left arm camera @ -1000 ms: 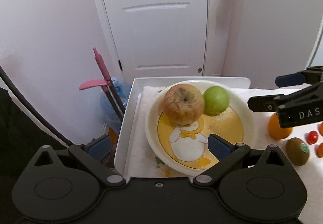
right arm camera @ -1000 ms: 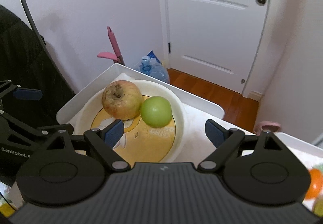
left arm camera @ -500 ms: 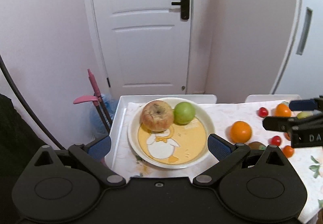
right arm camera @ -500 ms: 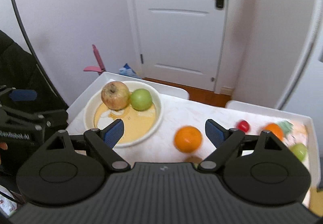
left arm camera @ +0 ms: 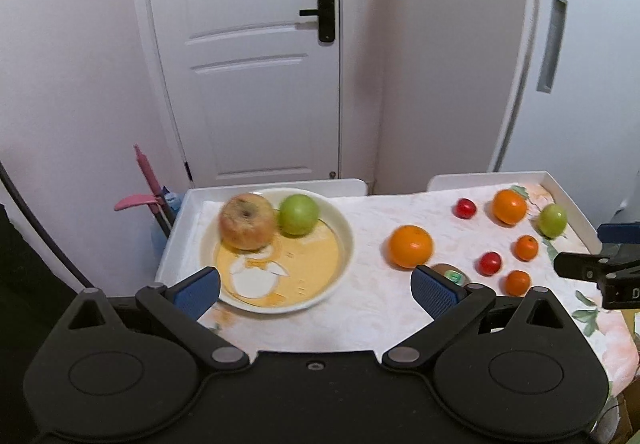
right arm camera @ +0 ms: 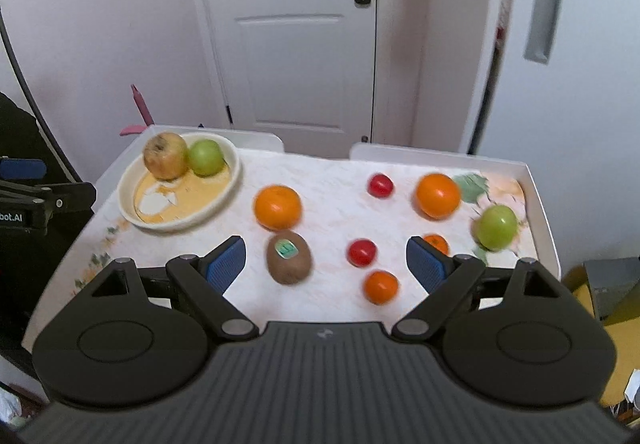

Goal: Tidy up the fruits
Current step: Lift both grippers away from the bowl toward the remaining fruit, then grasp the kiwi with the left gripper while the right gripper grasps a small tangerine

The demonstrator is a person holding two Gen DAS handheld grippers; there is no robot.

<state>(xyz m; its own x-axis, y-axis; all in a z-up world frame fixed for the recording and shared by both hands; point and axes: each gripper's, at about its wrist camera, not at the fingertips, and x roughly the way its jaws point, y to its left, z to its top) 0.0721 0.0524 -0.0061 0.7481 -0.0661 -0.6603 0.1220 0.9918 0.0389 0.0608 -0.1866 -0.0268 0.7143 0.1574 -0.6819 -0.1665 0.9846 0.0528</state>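
A cream plate (left arm camera: 344,240) (right arm camera: 236,168) at the table's left holds a brownish apple (left arm camera: 246,220) (right arm camera: 165,156) and a green apple (left arm camera: 299,214) (right arm camera: 206,157). Loose on the cloth lie a large orange (left arm camera: 410,246) (right arm camera: 277,207), a kiwi (right arm camera: 289,257), a second orange (right arm camera: 438,195), another green apple (right arm camera: 497,227), red tomatoes (right arm camera: 361,252) and small oranges (right arm camera: 381,286). My left gripper (left arm camera: 316,290) is open and empty, near the plate's front. My right gripper (right arm camera: 326,262) is open and empty above the kiwi and tomatoes.
The table (right arm camera: 542,212) has a raised white rim and a floral cloth. A white door (left arm camera: 256,64) and walls stand behind it. A pink-handled tool (left arm camera: 144,180) leans by the table's left corner. A dark box (right arm camera: 612,284) sits at the right.
Both grippers have pulled back and up from the plate and swung right. The loose fruit on the cloth has come into view. Both stay open and empty.
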